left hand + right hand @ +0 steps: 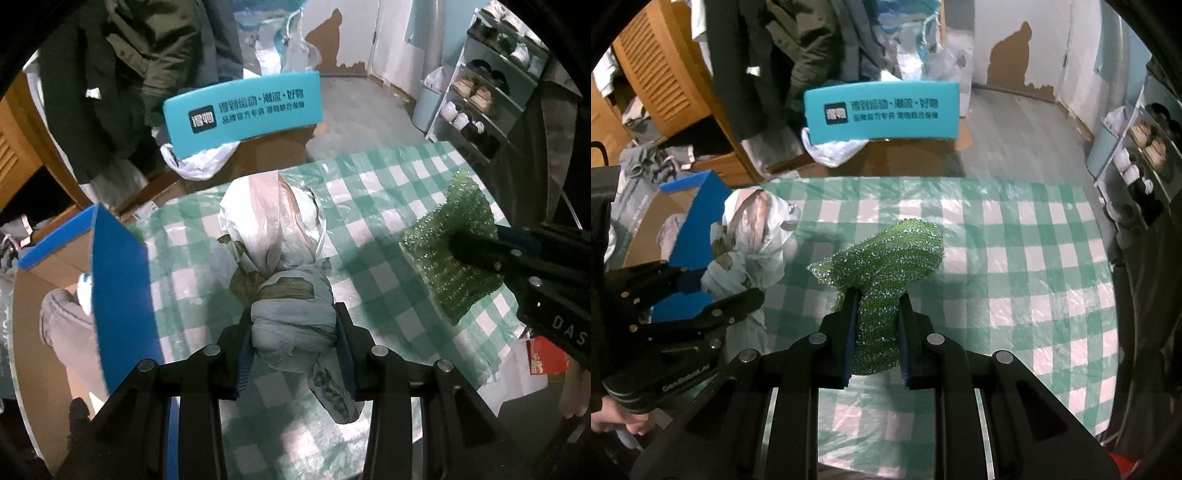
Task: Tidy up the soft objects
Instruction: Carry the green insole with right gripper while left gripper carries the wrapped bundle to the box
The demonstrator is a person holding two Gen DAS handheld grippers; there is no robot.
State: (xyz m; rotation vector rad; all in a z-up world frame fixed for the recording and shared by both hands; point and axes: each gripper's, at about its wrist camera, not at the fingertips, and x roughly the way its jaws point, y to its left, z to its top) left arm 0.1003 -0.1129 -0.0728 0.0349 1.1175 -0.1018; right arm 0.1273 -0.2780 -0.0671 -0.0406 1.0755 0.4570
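Checked tablecloth [1015, 236] under left tool [293, 332] clamped around grey bundle [291, 317], right tool [875, 325] around green scourer [886, 258].

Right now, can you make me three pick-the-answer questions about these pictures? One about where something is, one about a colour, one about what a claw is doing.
1. Where is the blue box?
A. left of the table
B. on the shoe shelf
C. under the scrubber

2. What colour is the sparkly scrubber?
A. red
B. green
C. yellow

3. What is the left claw doing?
A. hanging open
B. squeezing the cloth bundle
C. holding a shoe

Answers:
1 A: the blue box stands at the left edge of the checked table.
2 B: the scrubber in the right claw is glittery green.
3 B: the left claw has both fingers pressed against the grey cloth bundle.
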